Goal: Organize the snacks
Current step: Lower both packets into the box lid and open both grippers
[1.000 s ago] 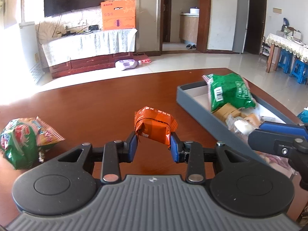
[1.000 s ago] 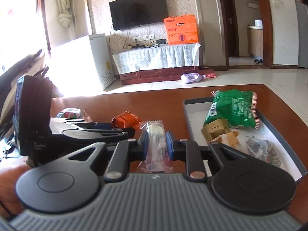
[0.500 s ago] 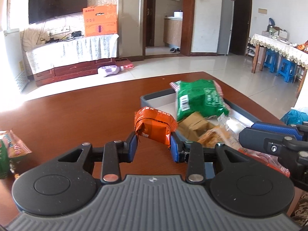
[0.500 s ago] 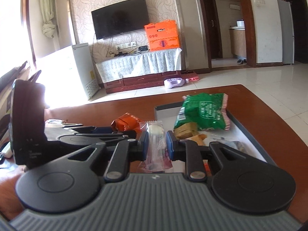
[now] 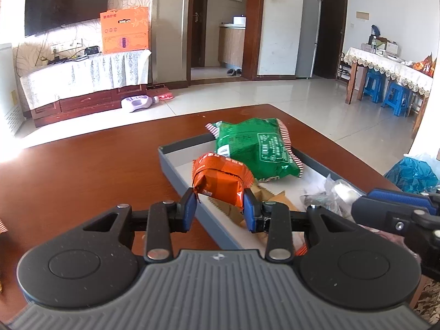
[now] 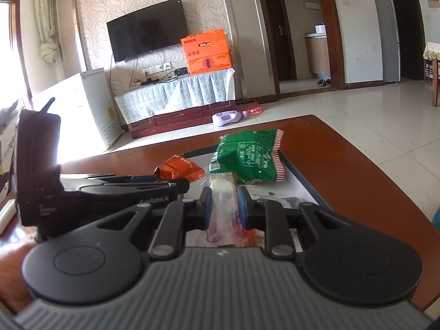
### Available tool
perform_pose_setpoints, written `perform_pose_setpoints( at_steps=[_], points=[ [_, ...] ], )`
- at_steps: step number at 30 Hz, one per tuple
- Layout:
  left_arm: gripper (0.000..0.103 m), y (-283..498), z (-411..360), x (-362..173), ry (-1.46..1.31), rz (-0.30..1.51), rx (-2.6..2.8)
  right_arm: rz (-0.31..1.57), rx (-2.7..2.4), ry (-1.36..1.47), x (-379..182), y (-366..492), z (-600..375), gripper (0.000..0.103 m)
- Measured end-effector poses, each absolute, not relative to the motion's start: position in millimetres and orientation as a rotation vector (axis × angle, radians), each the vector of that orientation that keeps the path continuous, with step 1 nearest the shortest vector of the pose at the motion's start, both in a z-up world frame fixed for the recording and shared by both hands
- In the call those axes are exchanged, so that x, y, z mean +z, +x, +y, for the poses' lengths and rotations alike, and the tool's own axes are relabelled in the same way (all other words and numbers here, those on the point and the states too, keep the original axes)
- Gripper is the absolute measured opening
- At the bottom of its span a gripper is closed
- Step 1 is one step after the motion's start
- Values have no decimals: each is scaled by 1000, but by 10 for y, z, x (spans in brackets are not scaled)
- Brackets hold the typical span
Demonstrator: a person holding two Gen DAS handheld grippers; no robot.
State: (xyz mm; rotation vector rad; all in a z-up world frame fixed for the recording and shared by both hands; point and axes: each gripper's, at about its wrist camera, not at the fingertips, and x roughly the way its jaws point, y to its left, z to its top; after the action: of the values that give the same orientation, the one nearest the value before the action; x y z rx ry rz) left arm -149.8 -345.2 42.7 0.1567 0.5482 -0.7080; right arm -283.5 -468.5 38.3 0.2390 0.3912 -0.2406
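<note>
My left gripper (image 5: 220, 209) is shut on an orange snack packet (image 5: 220, 177), which hangs over the near left wall of a grey tray (image 5: 176, 169) on the brown table. In the right wrist view the right gripper (image 6: 222, 206) is shut on a clear wrapped snack with a white piece inside (image 6: 221, 200), above the tray's near end (image 6: 308, 184). A green snack bag (image 5: 255, 148) leans at the tray's far end, with brown and clear packets (image 5: 327, 195) lying nearer. The left gripper (image 6: 181, 185) shows at left in the right wrist view, still holding the orange packet (image 6: 178, 169).
The right gripper's blue-tipped finger (image 5: 396, 206) reaches in from the right edge of the left wrist view. A blue plastic bag (image 5: 412, 172) lies beyond the table's right edge. A white object (image 6: 7, 214) rests on the table at far left.
Both grippers have swung right toward the tray, each keeping its snack. The orange packet went from over bare table to over the tray's left wall. The green and red bag at left left the view.
</note>
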Motion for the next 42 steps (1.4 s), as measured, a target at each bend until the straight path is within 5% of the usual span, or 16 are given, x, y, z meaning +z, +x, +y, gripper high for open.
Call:
perform_pose_setpoints(
  at_steps=[36, 42],
  points=[
    [42, -1034, -4302, 17, 180, 596, -777, 418, -273, 236, 318, -2821, -4783, 23],
    [50, -1016, -4394, -42, 187, 599, -763, 429, -271, 226, 301, -2794, -4749, 23]
  ],
)
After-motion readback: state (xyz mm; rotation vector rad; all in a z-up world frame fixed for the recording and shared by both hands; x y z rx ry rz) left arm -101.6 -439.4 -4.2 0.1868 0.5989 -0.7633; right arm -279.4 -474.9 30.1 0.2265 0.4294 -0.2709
